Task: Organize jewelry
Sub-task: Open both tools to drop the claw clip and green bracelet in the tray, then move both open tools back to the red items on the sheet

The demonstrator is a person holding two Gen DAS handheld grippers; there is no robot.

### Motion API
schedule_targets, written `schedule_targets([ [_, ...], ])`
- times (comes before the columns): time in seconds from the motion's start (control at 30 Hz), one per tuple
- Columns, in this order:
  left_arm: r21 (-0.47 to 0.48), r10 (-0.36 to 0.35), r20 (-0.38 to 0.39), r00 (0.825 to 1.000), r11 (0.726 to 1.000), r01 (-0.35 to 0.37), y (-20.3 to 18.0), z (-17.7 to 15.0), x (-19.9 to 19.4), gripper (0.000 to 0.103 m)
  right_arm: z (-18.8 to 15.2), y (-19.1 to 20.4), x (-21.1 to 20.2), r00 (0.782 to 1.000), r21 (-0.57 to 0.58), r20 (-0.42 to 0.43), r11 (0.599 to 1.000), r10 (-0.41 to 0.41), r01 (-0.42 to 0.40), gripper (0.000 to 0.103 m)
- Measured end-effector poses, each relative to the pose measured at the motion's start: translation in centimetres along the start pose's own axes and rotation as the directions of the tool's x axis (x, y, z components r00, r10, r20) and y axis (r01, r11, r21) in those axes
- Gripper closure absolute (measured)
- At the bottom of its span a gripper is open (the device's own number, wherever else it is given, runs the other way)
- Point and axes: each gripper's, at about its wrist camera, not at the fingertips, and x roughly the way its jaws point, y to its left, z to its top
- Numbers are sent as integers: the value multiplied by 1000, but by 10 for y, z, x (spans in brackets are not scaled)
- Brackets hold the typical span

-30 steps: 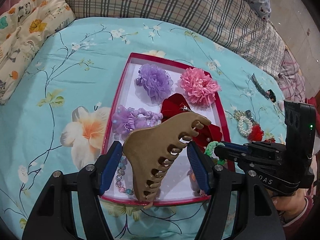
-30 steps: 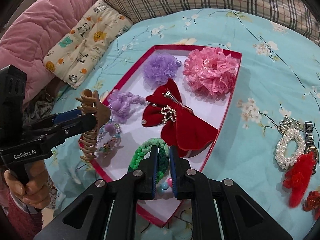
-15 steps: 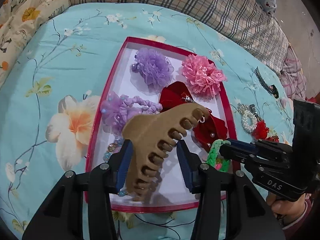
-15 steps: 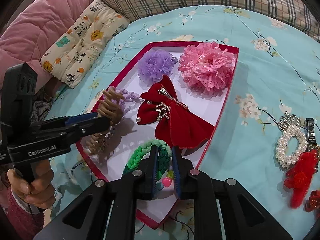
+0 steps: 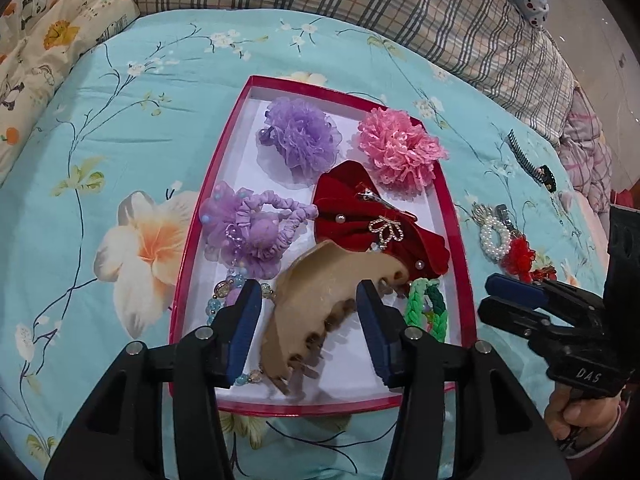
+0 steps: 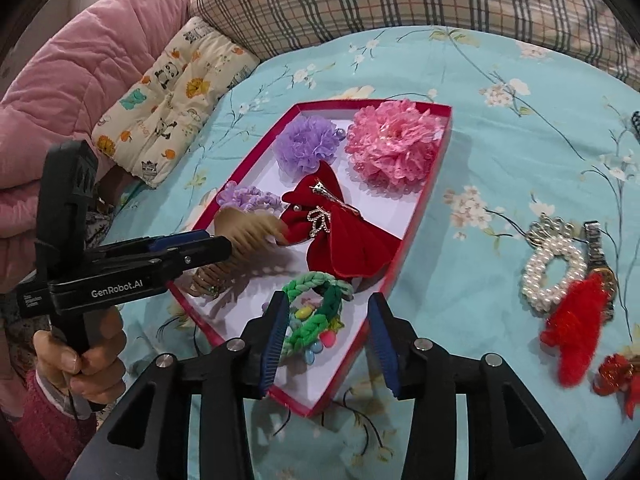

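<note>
A red-rimmed tray (image 5: 208,184) (image 6: 420,208) lies on the bed with hair accessories in it. My left gripper (image 5: 308,332) is open. The tan claw clip (image 5: 316,300) (image 6: 244,232) sits loose and tilted between its fingers, over the tray's near end. My right gripper (image 6: 328,340) is open. The green braided hair tie (image 6: 316,312) (image 5: 426,312) lies in the tray between its fingers. A red velvet bow (image 5: 372,220), a pink flower (image 5: 400,148), a purple flower (image 5: 304,136), a lilac scrunchie (image 5: 248,232) and a bead bracelet (image 5: 224,292) lie in the tray.
To the right of the tray on the blue floral sheet (image 5: 120,120) lie a pearl bracelet (image 6: 552,272), a watch (image 6: 598,256), red flower clips (image 6: 576,320) and a black comb clip (image 5: 528,164). Plaid pillows (image 5: 360,4) and a cartoon cushion (image 6: 168,92) border the bed.
Both grippers have opened. The left one has let go of the tan claw clip, which tipped down into the tray. The right one has let go of the green hair tie.
</note>
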Motion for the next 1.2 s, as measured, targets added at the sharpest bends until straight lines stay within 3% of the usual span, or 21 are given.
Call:
schedule_targets([
  [0.43, 11, -4, -11, 1000, 1000, 4, -8, 0, 2, 55, -17, -31, -41, 998, 67, 47, 997, -35, 32, 59],
  [0.7, 18, -6, 20, 1000, 1000, 6, -19, 1, -14, 55, -32, -70, -79, 988, 142, 85, 983, -125, 113, 59],
  [0.97, 71, -70, 54, 996, 995, 66, -57, 7, -30, 49, -57, -117, -107, 973, 239, 82, 952, -214, 190, 58],
  [1.2, 121, -137, 25, 990, 984, 133, -101, 6, -26, 43, -69, -142, -127, 959, 282, 93, 930, -269, 234, 58],
])
